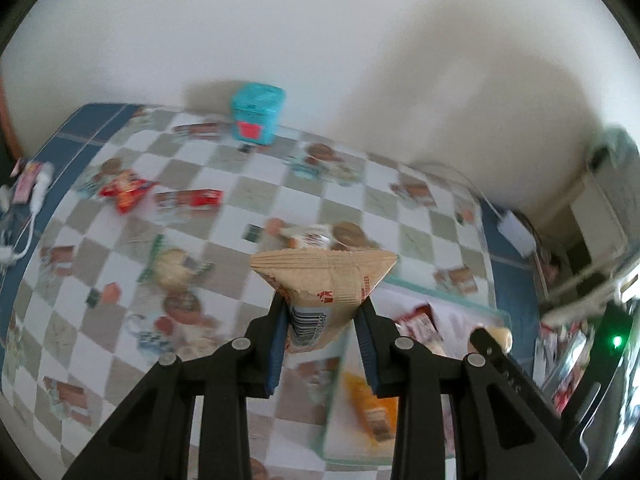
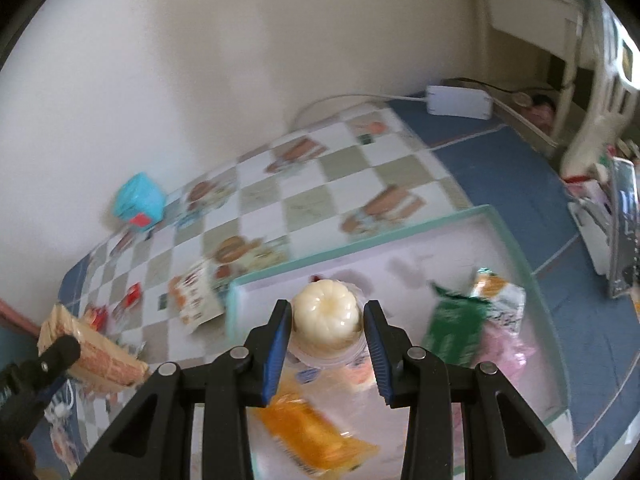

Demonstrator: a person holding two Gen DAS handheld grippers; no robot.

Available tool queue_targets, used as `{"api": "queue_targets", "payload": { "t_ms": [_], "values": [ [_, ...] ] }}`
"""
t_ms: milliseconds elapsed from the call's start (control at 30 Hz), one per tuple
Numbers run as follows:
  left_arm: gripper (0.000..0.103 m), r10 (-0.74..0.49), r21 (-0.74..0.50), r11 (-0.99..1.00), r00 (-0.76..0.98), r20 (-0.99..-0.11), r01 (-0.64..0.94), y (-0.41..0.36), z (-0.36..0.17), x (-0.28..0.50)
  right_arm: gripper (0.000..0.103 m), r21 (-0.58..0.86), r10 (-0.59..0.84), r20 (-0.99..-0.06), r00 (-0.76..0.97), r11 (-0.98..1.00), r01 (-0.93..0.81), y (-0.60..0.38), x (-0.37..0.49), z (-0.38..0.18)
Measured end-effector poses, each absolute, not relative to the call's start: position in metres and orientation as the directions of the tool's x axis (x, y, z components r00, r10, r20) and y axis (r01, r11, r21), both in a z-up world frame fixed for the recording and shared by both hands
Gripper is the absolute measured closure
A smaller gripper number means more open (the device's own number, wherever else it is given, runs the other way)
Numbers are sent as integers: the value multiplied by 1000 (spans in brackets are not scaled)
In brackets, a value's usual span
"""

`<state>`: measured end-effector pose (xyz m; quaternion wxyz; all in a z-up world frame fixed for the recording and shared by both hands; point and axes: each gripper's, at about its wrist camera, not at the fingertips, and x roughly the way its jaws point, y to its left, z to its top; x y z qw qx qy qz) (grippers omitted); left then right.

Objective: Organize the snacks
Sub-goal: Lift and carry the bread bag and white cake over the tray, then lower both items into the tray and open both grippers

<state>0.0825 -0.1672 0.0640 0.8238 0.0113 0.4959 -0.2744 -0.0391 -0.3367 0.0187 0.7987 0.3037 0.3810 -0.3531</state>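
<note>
A tan paper snack packet with a barcode (image 1: 320, 300) is clamped between the blue pads of the left gripper (image 1: 322, 312), its crimped top rising beyond the fingertips above the checked tablecloth (image 1: 256, 192). A cream-coloured, ridged pudding in a clear plastic cup (image 2: 327, 320) is gripped between the pads of the right gripper (image 2: 327, 322), held over the white tray with a pale green rim (image 2: 400, 236), where an orange packet (image 2: 316, 436) and a green packet (image 2: 454, 332) lie.

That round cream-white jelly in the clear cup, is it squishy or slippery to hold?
The cream-white jelly cup is probably firm at its plastic rim, wobbly inside. Smooth and round, it may slip or roll if dropped. The right gripper clamps its sides.
</note>
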Motion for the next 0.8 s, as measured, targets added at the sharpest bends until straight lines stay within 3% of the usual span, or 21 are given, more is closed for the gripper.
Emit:
{"api": "queue_targets", "payload": {
  "t_ms": [467,800],
  "values": [
    [69,-401,-245,786,168,-900,567,-236,12,65,63,214,-286,-886,364,444,870,-376,-67,-8],
    [69,-420,-249,771,174,-891,586,-257,-9,72,63,192,-276,-898,341,452,871,-377,-61,-14]
  ]
}}
